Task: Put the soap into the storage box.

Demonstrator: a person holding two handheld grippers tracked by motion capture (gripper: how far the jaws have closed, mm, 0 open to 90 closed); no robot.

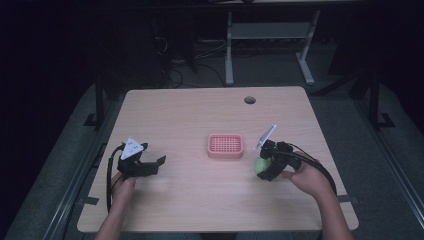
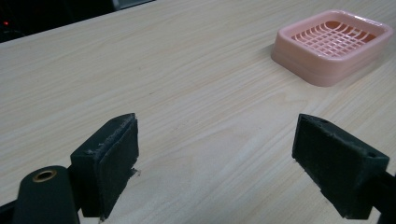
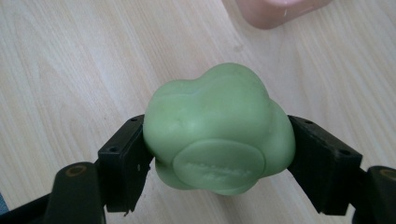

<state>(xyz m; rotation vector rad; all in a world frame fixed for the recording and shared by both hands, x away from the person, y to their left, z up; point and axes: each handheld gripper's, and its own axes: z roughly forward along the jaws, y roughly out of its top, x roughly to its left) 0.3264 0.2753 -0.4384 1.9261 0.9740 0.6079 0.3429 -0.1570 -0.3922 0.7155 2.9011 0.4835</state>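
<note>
A lumpy green soap bar [image 3: 219,128] sits clamped between the two black jaws of my right gripper [image 3: 219,158]. From above, that soap [image 1: 260,165] and the right gripper [image 1: 264,165] hover just right of a pink slotted soap dish [image 1: 225,145] at the table's middle. My left gripper [image 1: 157,165] rests at the table's left, jaws spread wide with bare wood between them. In the left gripper view the gripper [image 2: 217,158] points toward the pink dish [image 2: 332,45] at the upper right.
The light wooden table [image 1: 200,200] has a round cable hole [image 1: 249,100] near its far edge. Beyond it stand white desk legs [image 1: 229,50] on a dark floor. Cables trail from both grippers toward the near edge.
</note>
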